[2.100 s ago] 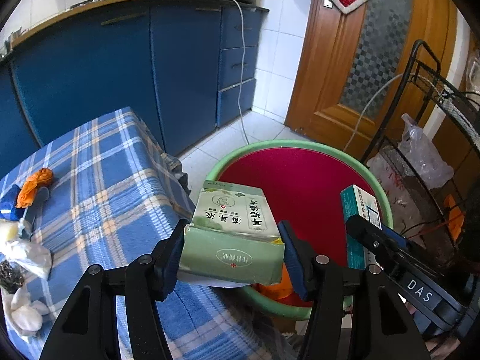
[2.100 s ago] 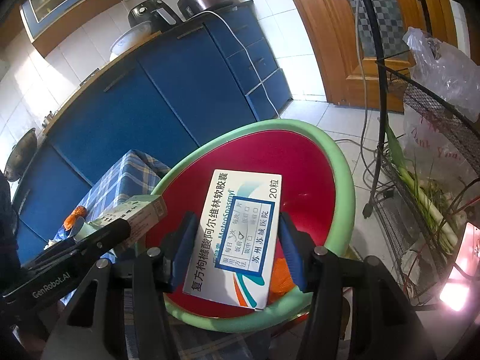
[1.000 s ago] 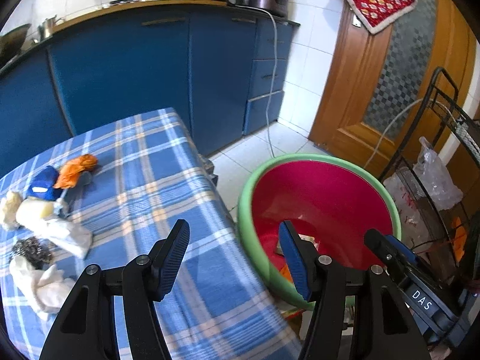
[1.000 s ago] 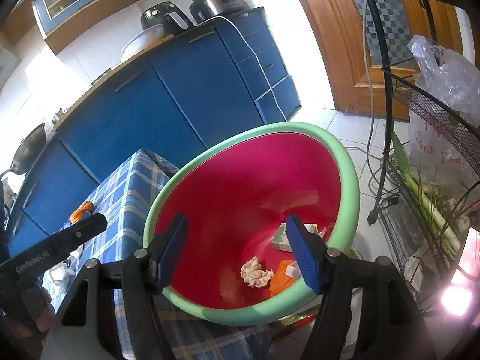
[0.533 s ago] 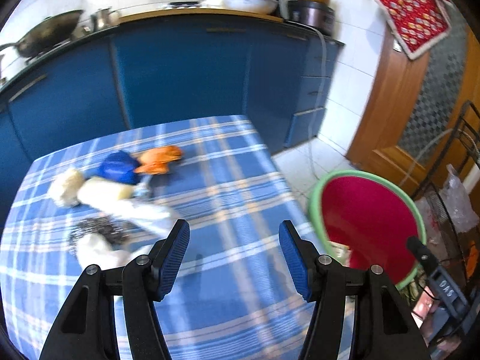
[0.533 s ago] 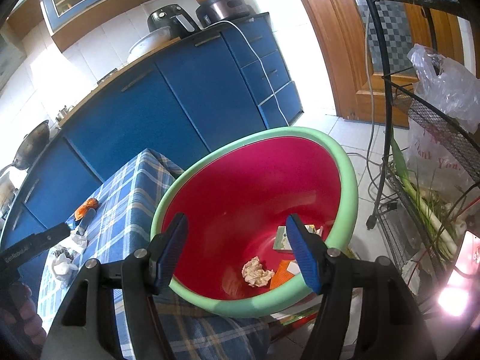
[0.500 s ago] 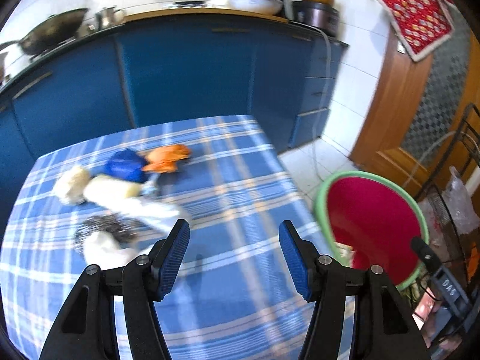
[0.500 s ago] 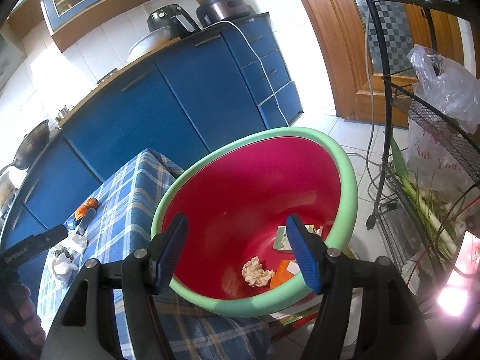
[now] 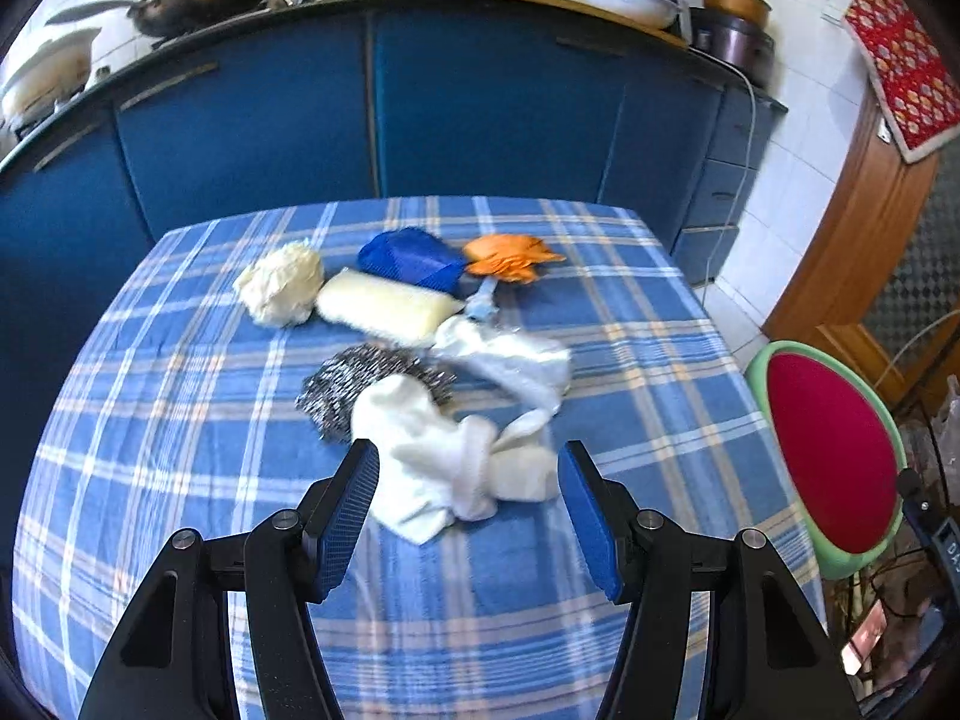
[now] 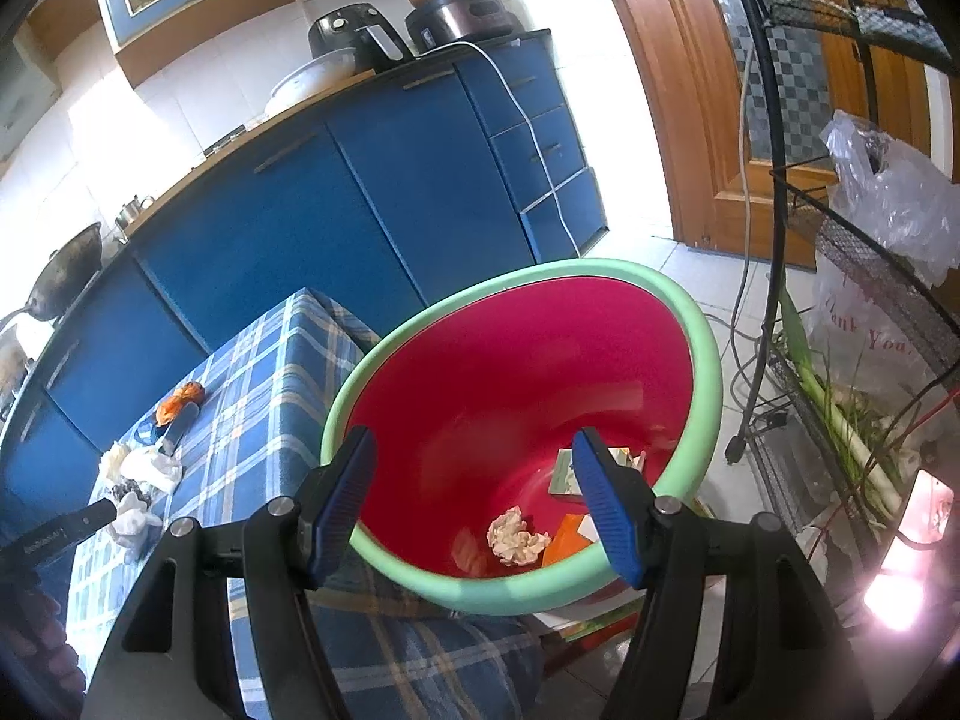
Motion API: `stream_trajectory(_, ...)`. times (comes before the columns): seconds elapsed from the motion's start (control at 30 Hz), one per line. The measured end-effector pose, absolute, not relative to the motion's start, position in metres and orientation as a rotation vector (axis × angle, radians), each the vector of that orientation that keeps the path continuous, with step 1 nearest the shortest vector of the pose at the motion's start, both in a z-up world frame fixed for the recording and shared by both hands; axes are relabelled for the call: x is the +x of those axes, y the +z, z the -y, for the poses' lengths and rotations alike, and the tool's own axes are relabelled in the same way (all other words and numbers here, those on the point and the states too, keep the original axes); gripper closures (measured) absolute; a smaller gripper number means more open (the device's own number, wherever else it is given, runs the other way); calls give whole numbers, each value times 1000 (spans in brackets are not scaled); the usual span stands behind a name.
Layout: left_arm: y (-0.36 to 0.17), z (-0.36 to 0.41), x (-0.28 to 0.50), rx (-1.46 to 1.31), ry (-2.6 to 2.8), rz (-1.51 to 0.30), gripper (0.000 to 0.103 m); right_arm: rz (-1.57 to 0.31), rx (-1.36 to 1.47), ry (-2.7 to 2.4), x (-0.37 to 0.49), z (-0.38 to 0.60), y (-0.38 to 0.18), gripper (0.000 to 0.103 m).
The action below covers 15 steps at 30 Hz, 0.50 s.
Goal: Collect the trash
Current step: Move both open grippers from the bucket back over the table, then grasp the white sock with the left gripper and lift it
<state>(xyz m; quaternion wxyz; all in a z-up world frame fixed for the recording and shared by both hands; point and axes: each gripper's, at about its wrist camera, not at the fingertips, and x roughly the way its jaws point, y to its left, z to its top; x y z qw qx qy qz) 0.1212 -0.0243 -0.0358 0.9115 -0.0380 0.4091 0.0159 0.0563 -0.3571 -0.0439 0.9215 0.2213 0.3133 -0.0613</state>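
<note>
Trash (image 9: pixel 456 462) lies mid-table between parted left tongs (image 9: pixel 468 516); right tongs (image 10: pixel 474 504) parted above basin (image 10: pixel 708 360).

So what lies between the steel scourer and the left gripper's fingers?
In the left wrist view, a crumpled white cloth lies between the scourer and the open left gripper.

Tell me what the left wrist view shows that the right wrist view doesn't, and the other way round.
Only the left wrist view shows the open left gripper over the white crumpled cloth, with the steel scourer and blue bag in detail. Only the right wrist view shows the open right gripper and the basin's contents: crumpled paper and a box. Both show the red basin and plaid tablecloth.
</note>
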Motion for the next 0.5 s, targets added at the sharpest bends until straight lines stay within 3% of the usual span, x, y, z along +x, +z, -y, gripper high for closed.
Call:
stream_trajectory(0.37,-55,11,128,-128,62,-865,40,-656,414,-113,46,340,-32,33)
stream_trajectory(0.5,-63,3,129,-151,47,-881,55,-653,393,-106,42,333,-26,33)
